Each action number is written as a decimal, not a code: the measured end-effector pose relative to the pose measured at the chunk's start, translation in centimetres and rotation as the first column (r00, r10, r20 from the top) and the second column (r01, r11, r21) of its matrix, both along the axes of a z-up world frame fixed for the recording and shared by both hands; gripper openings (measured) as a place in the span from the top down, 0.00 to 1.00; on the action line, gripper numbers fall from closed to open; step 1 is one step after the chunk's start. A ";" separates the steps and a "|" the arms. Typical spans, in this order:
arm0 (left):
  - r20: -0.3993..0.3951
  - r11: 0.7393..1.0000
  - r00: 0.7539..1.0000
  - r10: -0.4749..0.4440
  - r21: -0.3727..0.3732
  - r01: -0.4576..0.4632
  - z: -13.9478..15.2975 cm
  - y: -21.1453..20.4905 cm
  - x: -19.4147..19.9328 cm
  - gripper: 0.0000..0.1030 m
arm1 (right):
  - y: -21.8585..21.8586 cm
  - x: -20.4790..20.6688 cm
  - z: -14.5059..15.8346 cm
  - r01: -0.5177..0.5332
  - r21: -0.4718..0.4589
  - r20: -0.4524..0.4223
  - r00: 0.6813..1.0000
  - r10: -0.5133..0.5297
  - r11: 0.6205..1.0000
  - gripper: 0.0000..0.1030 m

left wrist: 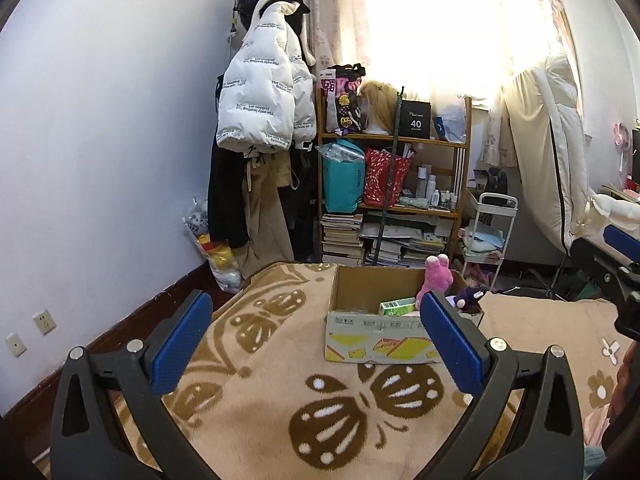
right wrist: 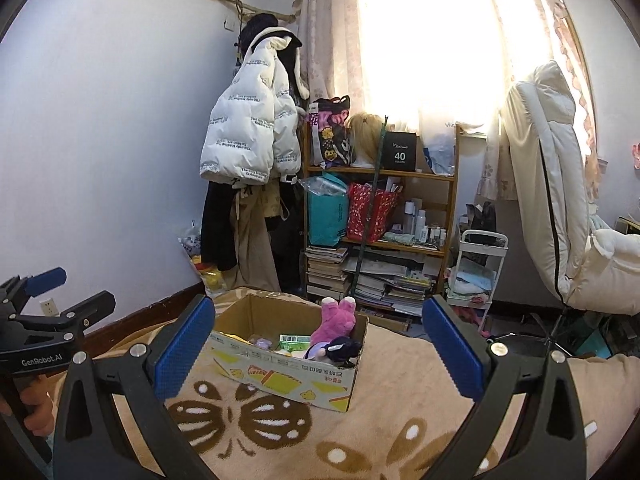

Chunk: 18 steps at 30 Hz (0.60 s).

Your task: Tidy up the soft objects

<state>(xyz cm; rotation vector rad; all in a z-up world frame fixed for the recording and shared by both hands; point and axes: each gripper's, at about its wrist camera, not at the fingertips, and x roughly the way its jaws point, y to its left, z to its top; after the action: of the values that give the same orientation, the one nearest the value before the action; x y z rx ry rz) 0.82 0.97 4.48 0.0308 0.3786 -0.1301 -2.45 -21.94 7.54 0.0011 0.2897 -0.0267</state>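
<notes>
A cardboard box (left wrist: 362, 338) (right wrist: 280, 376) sits on a beige blanket with brown butterfly patterns (left wrist: 280, 400) (right wrist: 380, 420). Inside it a pink plush rabbit (left wrist: 436, 276) (right wrist: 336, 320) stands upright beside a dark purple plush (left wrist: 470, 298) (right wrist: 340, 348) and a green packet (left wrist: 396, 306) (right wrist: 294, 340). My left gripper (left wrist: 316, 344) is open and empty, held back from the box. My right gripper (right wrist: 320, 356) is open too, with nothing between its blue pads (right wrist: 184, 348). Each gripper shows at the edge of the other's view.
Behind the bed stands a crowded wooden shelf (left wrist: 396, 176) (right wrist: 380, 216) with bags, books and bottles. Coats hang on the wall (left wrist: 260, 100) (right wrist: 248, 128). A white cart (left wrist: 484, 232) and a cream chair (right wrist: 552, 200) are at the right. A bag of toys (left wrist: 218, 256) lies by the wall.
</notes>
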 end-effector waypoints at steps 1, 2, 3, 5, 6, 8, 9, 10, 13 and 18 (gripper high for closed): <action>0.005 1.000 1.000 0.003 -0.001 -0.003 -0.2 0.1 -0.2 0.01 | -0.1 -0.2 -0.1 0.000 0.001 0.006 1.000 0.000 1.000 0.00; 0.013 1.000 1.000 0.003 -0.003 -0.003 -0.3 0.1 -0.5 0.01 | -0.1 -0.5 -0.2 -0.001 0.003 0.013 1.000 0.001 1.000 0.00; 0.026 1.000 1.000 -0.002 -0.006 0.003 -0.6 0.2 -0.8 0.01 | -0.1 -0.9 -0.4 -0.001 0.004 0.021 1.000 0.001 1.000 0.00; 0.040 1.000 0.999 -0.015 -0.005 0.015 -1.1 0.2 -1.2 0.01 | -0.4 -1.2 -0.6 -0.004 0.008 0.033 0.999 0.003 1.000 0.00; 0.050 1.000 0.999 -0.018 0.003 0.018 -1.5 0.1 -1.5 0.01 | -0.5 -1.3 -0.8 -0.007 0.012 0.040 0.999 0.007 1.000 0.00; 0.059 1.000 0.998 -0.021 0.013 0.020 -1.9 -0.2 -1.7 0.01 | -0.7 -1.7 -1.4 -0.009 0.018 0.048 0.999 0.008 1.000 0.00; 0.060 1.000 0.998 -0.023 0.018 0.022 -2.2 -0.3 -1.8 0.01 | -0.8 -1.8 -1.9 -0.008 0.019 0.050 0.999 0.007 1.000 0.00; 0.060 0.999 0.998 -0.031 0.018 0.030 -2.4 -0.4 -1.8 0.01 | -0.8 -2.0 -2.3 -0.010 0.020 0.050 0.999 0.009 1.000 0.00; 0.067 0.999 0.997 -0.048 0.015 0.047 -2.5 -0.6 -2.1 0.01 | -1.0 -2.5 -3.3 -0.018 0.022 0.056 0.998 0.016 1.000 0.00; 0.049 0.999 0.998 -0.049 0.019 0.048 -3.1 -0.9 -1.8 0.01 | -1.4 -2.3 -4.3 -0.006 0.029 0.037 0.999 0.005 1.000 0.00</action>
<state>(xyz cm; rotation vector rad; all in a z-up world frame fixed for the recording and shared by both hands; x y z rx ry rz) -0.97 0.10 1.40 0.0607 0.3302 -0.1737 -4.77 -23.37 3.21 0.0298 0.2531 -0.0173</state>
